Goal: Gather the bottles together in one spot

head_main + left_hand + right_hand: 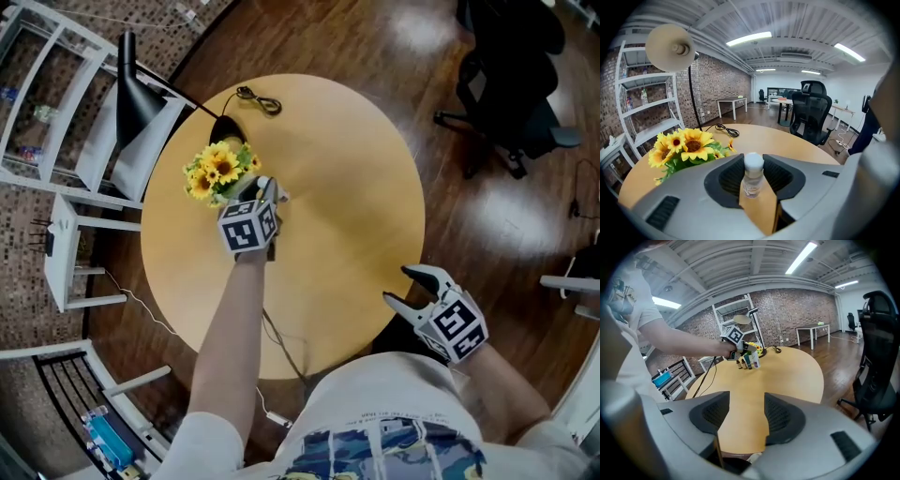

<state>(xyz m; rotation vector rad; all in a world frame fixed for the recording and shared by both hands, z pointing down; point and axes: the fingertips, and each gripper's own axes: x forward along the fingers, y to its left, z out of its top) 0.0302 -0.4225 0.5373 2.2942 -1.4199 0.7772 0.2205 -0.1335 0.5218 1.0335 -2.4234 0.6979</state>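
One clear, white-capped bottle [752, 183] is clamped in left tongs [753, 161]; right tongs [746, 411] are held apart over round wooden table [792, 373].

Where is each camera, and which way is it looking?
Head view: on the head, looking down at the table; shows shirt, left arm, left gripper, right gripper.
Left gripper view: on the left gripper, looking along its jaws at a bottle and sunflowers; only its jaws show.
Right gripper view: on the right gripper, looking across the table; shows open jaws, left arm, shirt.
Shared: all three show the table.
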